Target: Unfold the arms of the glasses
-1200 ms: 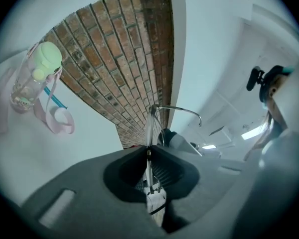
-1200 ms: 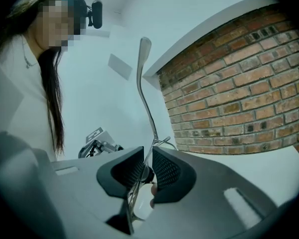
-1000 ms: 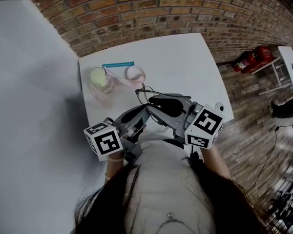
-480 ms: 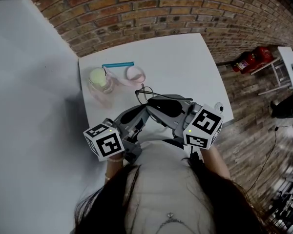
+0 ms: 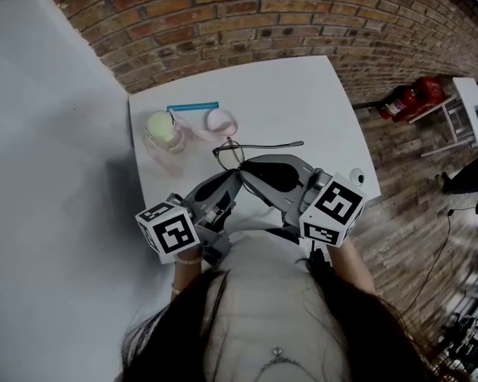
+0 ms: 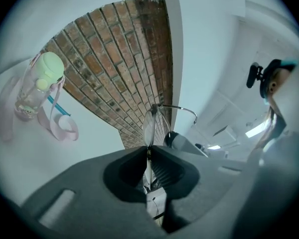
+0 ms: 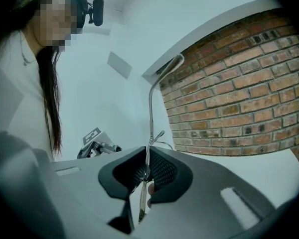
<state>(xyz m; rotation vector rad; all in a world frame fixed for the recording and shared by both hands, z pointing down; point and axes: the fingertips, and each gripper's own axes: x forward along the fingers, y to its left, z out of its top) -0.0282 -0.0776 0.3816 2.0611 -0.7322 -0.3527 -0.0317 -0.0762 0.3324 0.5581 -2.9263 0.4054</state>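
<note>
Thin dark-framed glasses hang just above the white table, held between both grippers. One arm sticks out to the right of the frame. My left gripper is shut on the frame beside a lens, which shows edge-on above its jaws. My right gripper is shut on a glasses arm, which rises straight up out of its jaws to a curved tip. The two grippers' tips meet close together under the glasses. The second arm cannot be made out.
A clear bottle with a pale green cap stands at the table's left, with a pink strap and a blue stick beside it. A small round object lies near the right edge. A red extinguisher sits on the floor.
One glasses arm has swung out from the folded frame and now points right. The glasses have shifted slightly up the table. Both grippers stay about where they were.
</note>
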